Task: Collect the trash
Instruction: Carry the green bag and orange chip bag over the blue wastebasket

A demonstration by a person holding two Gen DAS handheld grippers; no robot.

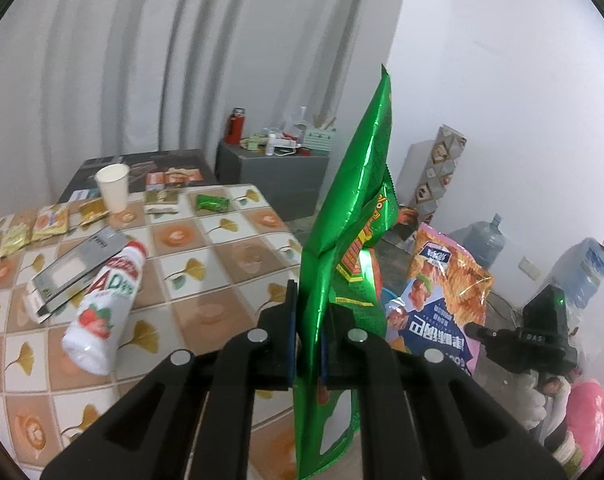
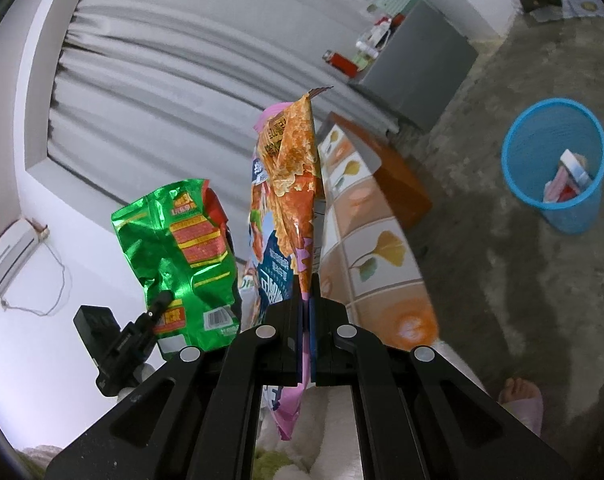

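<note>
My left gripper (image 1: 307, 300) is shut on a shiny green snack bag (image 1: 354, 184), held edge-on and standing up past the table's right edge. My right gripper (image 2: 307, 300) is shut on an orange and pink snack bag (image 2: 290, 184), also upright. In the left wrist view that orange bag (image 1: 442, 280) hangs to the right, with the right gripper's body (image 1: 542, 328) behind it. From the right wrist view the green bag (image 2: 182, 256) hangs at left. A blue mesh bin (image 2: 554, 164) with some packaging inside stands on the floor at right.
The tiled-cloth table (image 1: 206, 264) holds a lying white strawberry drink bottle (image 1: 106, 300), a grey box (image 1: 74, 276), a paper cup (image 1: 113, 186) and several small wrappers. A grey cabinet (image 1: 270, 168) stands behind. Water jugs (image 1: 484, 240) stand by the wall. A slippered foot (image 2: 522, 400) is on the concrete floor.
</note>
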